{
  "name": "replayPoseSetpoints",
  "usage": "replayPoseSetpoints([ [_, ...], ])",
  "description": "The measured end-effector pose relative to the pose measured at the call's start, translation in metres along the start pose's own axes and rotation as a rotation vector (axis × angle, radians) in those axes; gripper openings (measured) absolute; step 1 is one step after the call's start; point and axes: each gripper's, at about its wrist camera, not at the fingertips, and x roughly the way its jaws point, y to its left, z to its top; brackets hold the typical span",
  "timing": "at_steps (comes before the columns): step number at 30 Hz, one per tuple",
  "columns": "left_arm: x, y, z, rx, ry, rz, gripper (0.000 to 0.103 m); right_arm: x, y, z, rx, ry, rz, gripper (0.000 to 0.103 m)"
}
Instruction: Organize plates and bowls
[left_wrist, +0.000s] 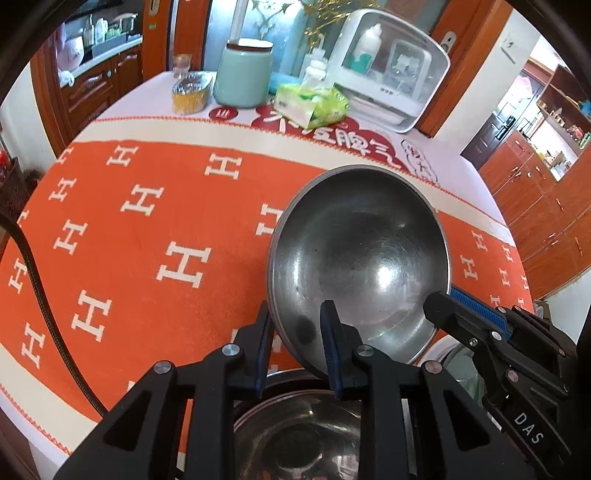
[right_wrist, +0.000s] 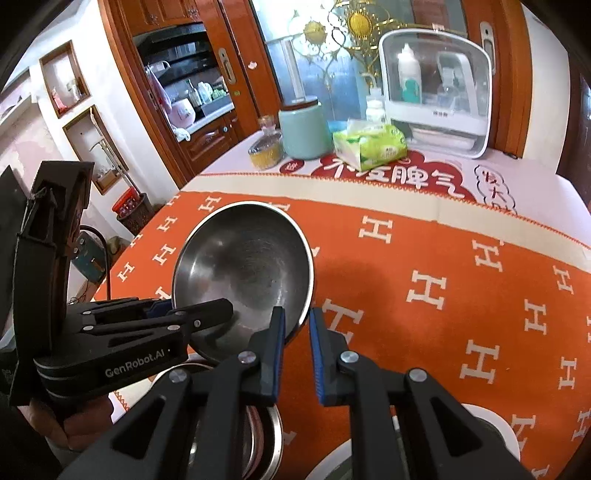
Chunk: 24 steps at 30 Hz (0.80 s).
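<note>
Steel bowl (left_wrist: 358, 254) held tilted above the orange cloth (left_wrist: 147, 236), each gripper pinching its rim.

Left gripper (left_wrist: 295, 347) nips the near-left rim; right gripper (right_wrist: 295, 334) clamps the opposite edge, jaws nearly together. Below the grippers a second metal bowl (left_wrist: 295, 443) waits at the table's near edge, so stacking looks barely begun: this bowl seems headed for a pile, and whatever dishes lie out of view remain unsorted.
</note>
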Motion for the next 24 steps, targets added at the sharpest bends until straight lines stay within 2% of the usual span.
replayPoseSetpoints([
  [13, -0.038, -0.01, -0.021, 0.02, -0.043, 0.016, 0.024, -0.037, 0.016, -0.013, -0.037, -0.055, 0.019, 0.013],
  [24, -0.06, -0.006, -0.048, 0.018, -0.039, 0.051, 0.024, -0.053, 0.036, -0.034, -0.07, -0.053, 0.037, 0.014],
])
